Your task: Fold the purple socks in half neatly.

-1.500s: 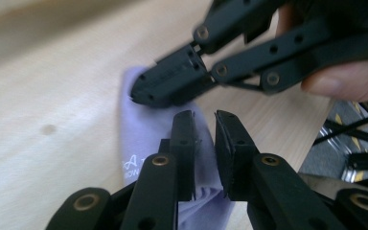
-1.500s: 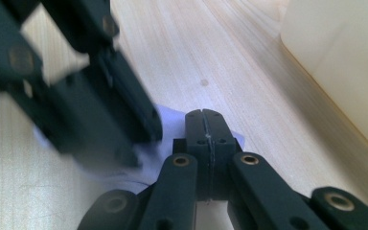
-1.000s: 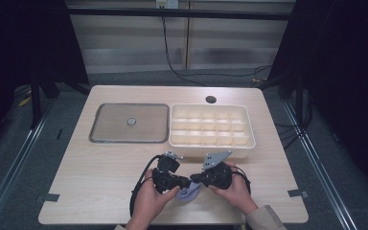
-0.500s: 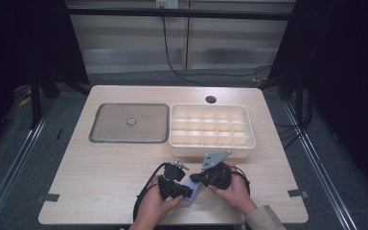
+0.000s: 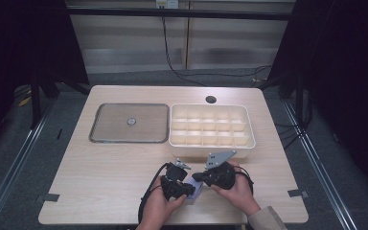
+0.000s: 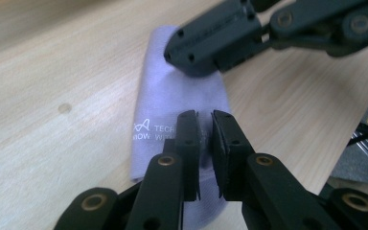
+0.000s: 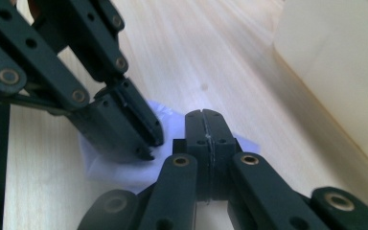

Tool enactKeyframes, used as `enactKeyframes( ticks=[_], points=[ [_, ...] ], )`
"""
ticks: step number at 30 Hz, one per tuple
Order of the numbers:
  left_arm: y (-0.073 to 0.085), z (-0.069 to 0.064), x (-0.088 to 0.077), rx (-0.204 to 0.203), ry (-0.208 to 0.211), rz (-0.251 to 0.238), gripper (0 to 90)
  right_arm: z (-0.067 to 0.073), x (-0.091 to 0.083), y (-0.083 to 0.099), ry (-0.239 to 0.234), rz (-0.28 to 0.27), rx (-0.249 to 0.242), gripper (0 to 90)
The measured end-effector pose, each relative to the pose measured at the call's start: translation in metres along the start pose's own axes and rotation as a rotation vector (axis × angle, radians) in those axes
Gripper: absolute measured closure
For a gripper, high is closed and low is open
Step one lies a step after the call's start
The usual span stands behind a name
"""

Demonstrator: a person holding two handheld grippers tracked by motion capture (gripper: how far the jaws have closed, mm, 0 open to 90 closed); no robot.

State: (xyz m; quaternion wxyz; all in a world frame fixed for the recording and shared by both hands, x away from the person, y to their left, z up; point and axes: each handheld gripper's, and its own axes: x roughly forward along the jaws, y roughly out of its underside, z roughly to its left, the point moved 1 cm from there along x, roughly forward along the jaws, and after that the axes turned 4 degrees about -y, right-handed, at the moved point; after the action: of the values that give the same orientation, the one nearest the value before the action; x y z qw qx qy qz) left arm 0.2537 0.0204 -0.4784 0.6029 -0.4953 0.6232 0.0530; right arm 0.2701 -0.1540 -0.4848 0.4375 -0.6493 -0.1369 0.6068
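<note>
Lavender cloth [image 6: 182, 96] sits flat on the wooden table [image 5: 100, 167], near the front edge, just ahead of the person's hands and short of the cream compartment tray [image 5: 212, 125]. It's folded into a strip with white printed lettering on it. Left gripper [image 6: 205, 125]: jaws nearly closed, thin gap between the pads, tips down on the cloth at the lettered end; can't tell from the left gripper view whether any fabric is actually pinched. Right gripper [image 7: 204, 115]: jaws fully together, tips resting on the cloth's other end; whether they've caught fabric is hidden under the pads. In the high view both grippers meet over the cloth, left one [image 5: 177, 184] and right one [image 5: 215, 176] tip to tip. Metal tray [image 5: 105, 136] with a small round object in it sits left of the compartment tray, well apart from the cloth.
</note>
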Motion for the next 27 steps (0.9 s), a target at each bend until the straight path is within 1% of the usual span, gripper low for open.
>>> enactKeyframes(
  ticks=[1, 2, 3, 4, 5, 6, 8, 10, 11, 12, 14, 15, 18, 19, 20, 22, 23, 26, 27],
  points=[
    [0.0, -0.001, 0.0, -0.004, -0.004, -0.004, 81.6, 0.001, 0.001, 0.001, 0.007, 0.009, -0.008, 90.0],
    [0.0, -0.001, 0.001, 0.002, 0.002, -0.003, 81.5, 0.001, 0.001, 0.002, 0.006, 0.014, -0.011, 90.0],
    [-0.001, -0.001, 0.001, -0.005, 0.003, -0.005, 81.2, 0.0, 0.003, 0.003, 0.001, 0.026, -0.009, 90.0],
    [-0.002, -0.001, 0.0, -0.013, 0.011, -0.004, 80.4, -0.001, 0.004, 0.004, 0.0, 0.021, -0.004, 90.0],
    [-0.002, 0.0, -0.001, -0.007, 0.022, -0.001, 78.5, -0.003, 0.005, 0.004, -0.003, 0.019, -0.002, 90.0],
    [-0.004, 0.001, -0.002, -0.011, 0.042, -0.003, 75.7, -0.003, 0.005, 0.004, -0.006, 0.02, 0.002, 90.0],
    [-0.004, 0.003, -0.007, 0.005, 0.032, -0.002, 70.6, -0.004, 0.006, 0.005, -0.02, 0.013, 0.007, 90.0],
    [-0.004, 0.007, -0.014, -0.005, 0.024, -0.011, 68.4, -0.004, 0.005, 0.005, -0.017, 0.021, 0.007, 90.0],
    [-0.004, 0.01, -0.017, 0.001, 0.014, -0.007, 68.1, -0.004, 0.005, 0.005, -0.017, 0.021, 0.01, 90.0],
    [-0.004, 0.012, -0.019, -0.009, 0.004, -0.016, 67.7, -0.004, 0.005, 0.005, -0.017, 0.021, 0.008, 90.0],
    [-0.002, 0.017, -0.022, -0.018, 0.004, -0.02, 64.6, -0.004, 0.005, 0.004, -0.012, 0.024, 0.001, 90.0],
    [-0.001, 0.02, -0.022, -0.01, -0.001, 0.002, 63.5, -0.003, 0.005, 0.004, -0.012, 0.027, 0.009, 90.0],
    [0.005, 0.02, -0.016, -0.021, 0.011, 0.037, 64.1, -0.003, 0.005, 0.005, -0.009, 0.023, -0.001, 90.0],
    [0.007, 0.02, -0.012, -0.013, 0.013, 0.048, 64.6, -0.003, 0.005, 0.005, -0.01, 0.021, 0.001, 90.0],
    [0.007, 0.018, -0.011, -0.017, 0.014, 0.048, 64.7, -0.003, 0.005, 0.005, -0.009, 0.022, 0.003, 90.0],
    [0.007, 0.018, -0.009, -0.009, 0.018, 0.054, 65.7, -0.002, 0.005, 0.005, -0.007, 0.019, 0.004, 90.0],
    [0.007, 0.016, -0.009, -0.008, 0.014, 0.058, 65.9, -0.002, 0.005, 0.005, -0.003, 0.019, 0.002, 90.0],
    [0.006, 0.013, -0.007, -0.007, 0.015, 0.064, 66.6, -0.002, 0.004, 0.006, 0.005, 0.015, 0.02, 89.6],
    [0.006, 0.011, -0.007, -0.008, 0.028, 0.069, 66.3, -0.002, 0.004, 0.006, 0.004, 0.012, 0.02, 89.3]
  ],
)
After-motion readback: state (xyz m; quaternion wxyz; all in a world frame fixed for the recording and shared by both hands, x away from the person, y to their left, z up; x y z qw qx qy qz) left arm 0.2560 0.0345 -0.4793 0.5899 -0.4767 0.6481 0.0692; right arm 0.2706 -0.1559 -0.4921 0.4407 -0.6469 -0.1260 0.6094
